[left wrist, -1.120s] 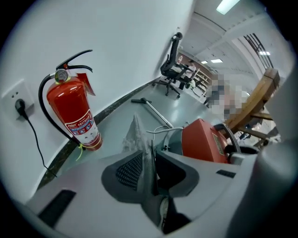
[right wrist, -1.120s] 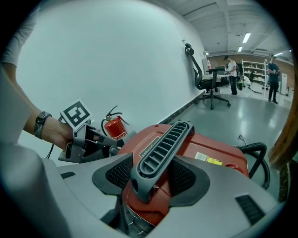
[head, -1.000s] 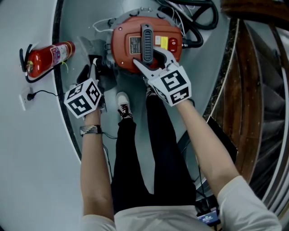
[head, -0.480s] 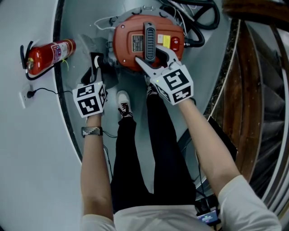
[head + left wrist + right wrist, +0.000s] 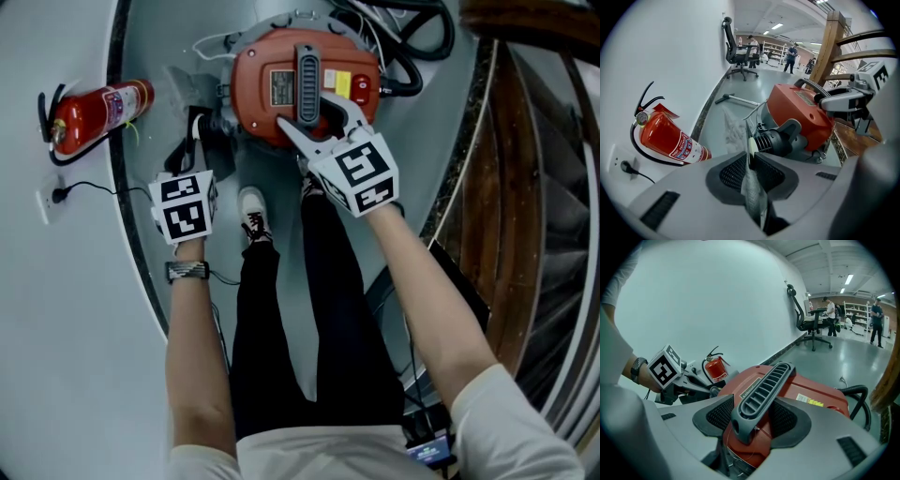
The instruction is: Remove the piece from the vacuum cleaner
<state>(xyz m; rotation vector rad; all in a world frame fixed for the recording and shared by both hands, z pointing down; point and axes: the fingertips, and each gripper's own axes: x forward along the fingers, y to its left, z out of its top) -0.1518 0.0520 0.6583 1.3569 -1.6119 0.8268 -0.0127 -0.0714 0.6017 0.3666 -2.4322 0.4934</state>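
Note:
The red vacuum cleaner (image 5: 272, 66) stands on the floor at the top of the head view. My right gripper (image 5: 314, 117) is shut on its grey ribbed handle (image 5: 764, 385), a pad on either side. My left gripper (image 5: 195, 133) points down at the vacuum's left side, by the black ribbed hose port (image 5: 776, 138). Its jaws have just been closing, and a thin grey mesh-like piece (image 5: 752, 187) with a pale rim stands edge-on between them. In the left gripper view the left gripper (image 5: 751, 157) presses on this piece from both sides.
A red fire extinguisher (image 5: 94, 117) leans on the white wall at the left, near a socket with a plug (image 5: 52, 197). A black hose (image 5: 403, 56) coils behind the vacuum. Wooden stairs (image 5: 534, 187) rise at the right. The person's shoe (image 5: 253, 211) is just below the vacuum.
The left gripper has rolled so its marker cube faces up squarely, and its jaws have narrowed onto the thin piece. The right gripper and the vacuum have stayed put.

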